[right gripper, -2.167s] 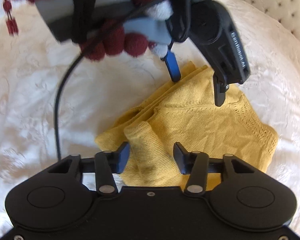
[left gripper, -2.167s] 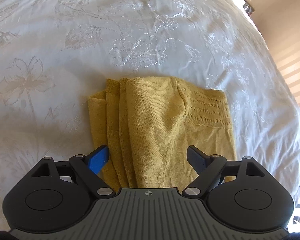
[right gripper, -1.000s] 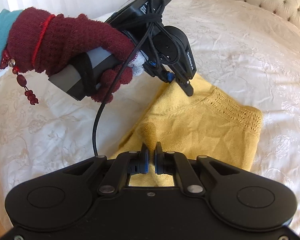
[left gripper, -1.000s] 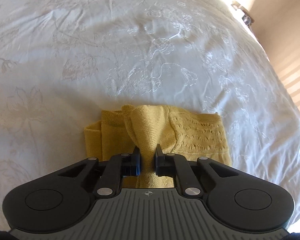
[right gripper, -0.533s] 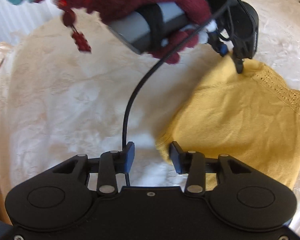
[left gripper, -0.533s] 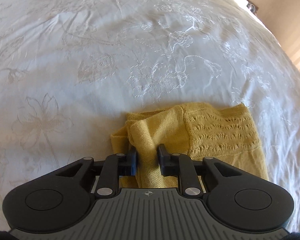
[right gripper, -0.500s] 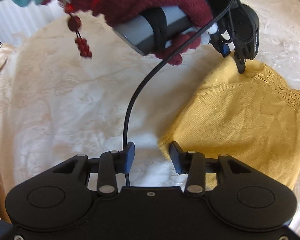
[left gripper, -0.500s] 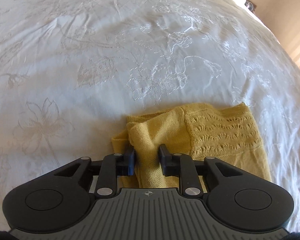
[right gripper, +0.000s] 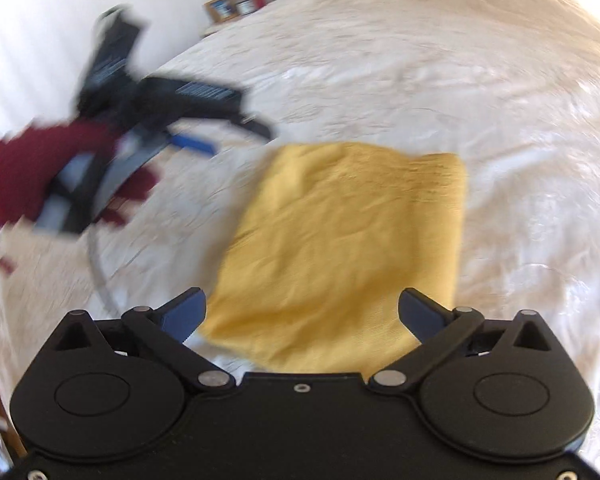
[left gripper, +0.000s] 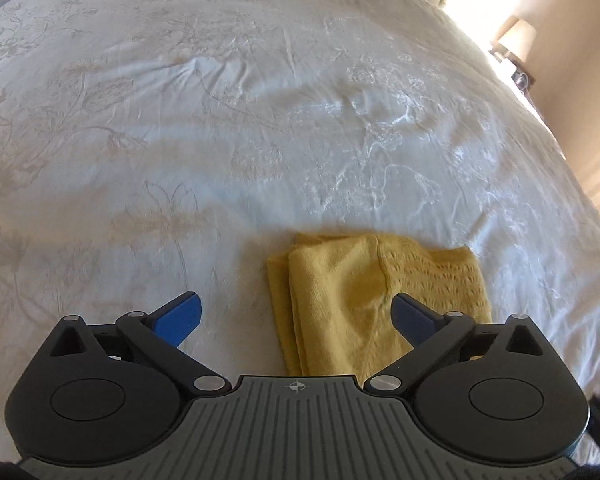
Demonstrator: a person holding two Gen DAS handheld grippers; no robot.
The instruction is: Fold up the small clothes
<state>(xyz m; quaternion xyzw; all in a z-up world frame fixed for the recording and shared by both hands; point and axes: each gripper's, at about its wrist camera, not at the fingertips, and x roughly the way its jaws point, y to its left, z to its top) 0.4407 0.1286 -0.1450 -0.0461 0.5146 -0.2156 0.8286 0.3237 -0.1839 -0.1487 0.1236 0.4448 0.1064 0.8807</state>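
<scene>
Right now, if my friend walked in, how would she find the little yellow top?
Look at the big bed with the white flowered bedspread. Near its edge, between both open grippers, lies the yellow knit top, folded into a small flat rectangle. It is the only yellow thing there, with a lacy patterned band along one side.

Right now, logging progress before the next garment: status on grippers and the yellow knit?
Left gripper open, right gripper open. Yellow knit folded, lying free on bedspread. Nothing in the way.
</scene>
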